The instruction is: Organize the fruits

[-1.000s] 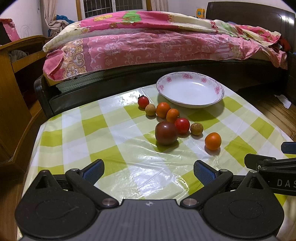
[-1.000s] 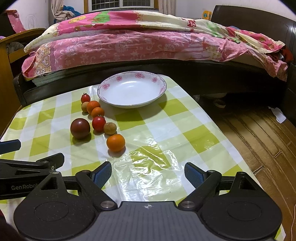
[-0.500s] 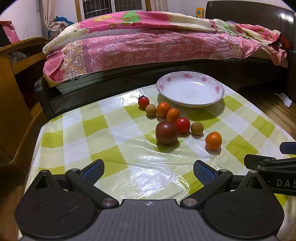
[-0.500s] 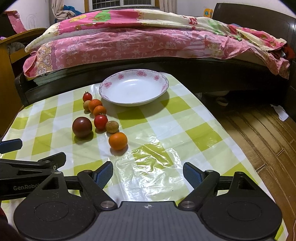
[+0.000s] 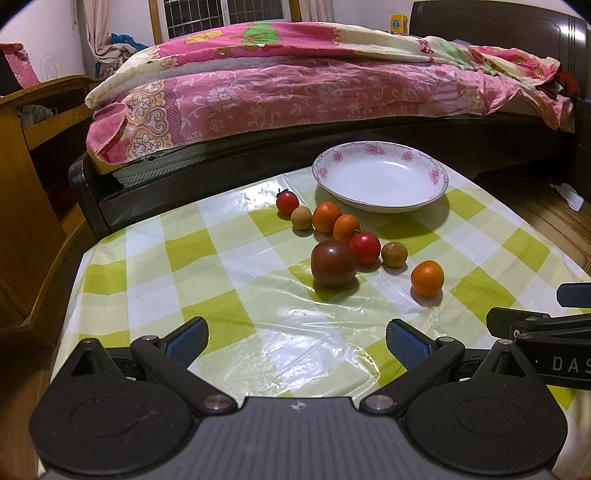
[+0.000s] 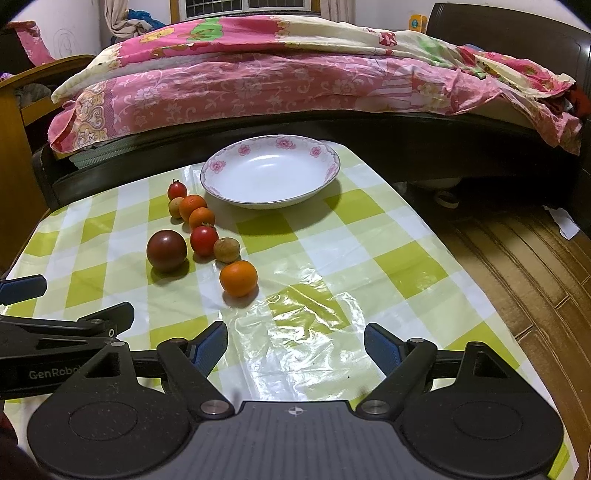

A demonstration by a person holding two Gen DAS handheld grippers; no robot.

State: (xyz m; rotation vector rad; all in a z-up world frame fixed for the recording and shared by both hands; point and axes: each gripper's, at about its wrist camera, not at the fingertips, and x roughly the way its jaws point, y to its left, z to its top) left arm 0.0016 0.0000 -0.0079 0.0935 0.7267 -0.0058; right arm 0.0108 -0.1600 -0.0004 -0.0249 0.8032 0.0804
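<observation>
Nothing among the fruits moved; your right gripper (image 6: 295,345) jaws have just been closing slightly, nothing between them.
All eight fruits sit beside the empty plate (image 6: 221,166); nearest orange (image 6: 238,278) untouched; left gripper (image 5: 295,341) wide open, empty.

right hand-held gripper (image 5: 546,317): cut off by left view's right edge
left hand-held gripper (image 6: 55,314): cut off by right view's left edge
surface (image 5: 229,266): near edge hidden behind gripper body
yellow item on headboard (image 5: 398,23): too small to tell
</observation>
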